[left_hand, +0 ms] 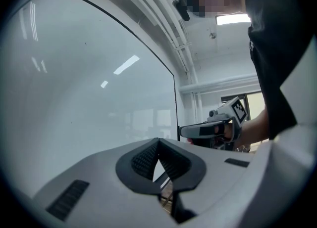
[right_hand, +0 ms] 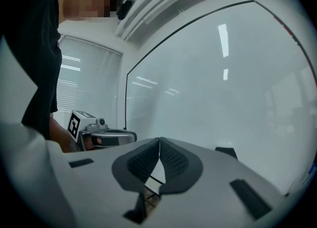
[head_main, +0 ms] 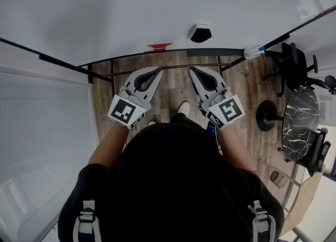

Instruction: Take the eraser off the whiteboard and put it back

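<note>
The whiteboard (head_main: 105,10) carries the eraser (head_main: 200,32) above its ledge (head_main: 131,57): waiting to be lifted, or already returned. The left tool (head_main: 159,70) and right tool (head_main: 191,70) hang closed and empty just short of the whiteboard; any grasp needs them opened, square-on. Glossy face; wood floor (head_main: 173,91) beneath the whiteboard.

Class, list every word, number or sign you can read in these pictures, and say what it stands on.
No text can be read anywhere.
The whiteboard: no writing.
The left gripper and right gripper: square black-and-white patterns, no letters.
The eraser: no print shows.
</note>
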A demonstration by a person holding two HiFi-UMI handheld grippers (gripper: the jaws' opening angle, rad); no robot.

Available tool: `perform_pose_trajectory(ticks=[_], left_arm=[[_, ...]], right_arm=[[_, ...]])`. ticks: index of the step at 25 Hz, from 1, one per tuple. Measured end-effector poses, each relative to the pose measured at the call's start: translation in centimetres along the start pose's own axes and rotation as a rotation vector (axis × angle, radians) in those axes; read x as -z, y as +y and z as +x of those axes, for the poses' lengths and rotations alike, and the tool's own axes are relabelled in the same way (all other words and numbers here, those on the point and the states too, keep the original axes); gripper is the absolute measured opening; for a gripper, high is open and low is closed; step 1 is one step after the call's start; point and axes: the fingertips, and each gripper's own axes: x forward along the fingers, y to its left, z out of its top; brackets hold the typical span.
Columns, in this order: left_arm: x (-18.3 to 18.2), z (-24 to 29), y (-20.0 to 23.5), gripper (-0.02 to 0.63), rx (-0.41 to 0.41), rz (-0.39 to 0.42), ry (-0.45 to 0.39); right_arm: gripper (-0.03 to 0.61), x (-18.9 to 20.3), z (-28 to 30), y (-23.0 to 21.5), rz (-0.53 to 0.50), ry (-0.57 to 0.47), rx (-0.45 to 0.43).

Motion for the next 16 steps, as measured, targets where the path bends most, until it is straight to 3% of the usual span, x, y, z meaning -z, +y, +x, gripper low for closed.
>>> perform_pose_trajectory(ticks=[16], left_arm=[[0.11,0.57,0.71,0.0,-0.007,-0.016,-0.001]], right_arm=[[0.005,0.07,0.71,-0.72,0.004,0.002,-0.008]])
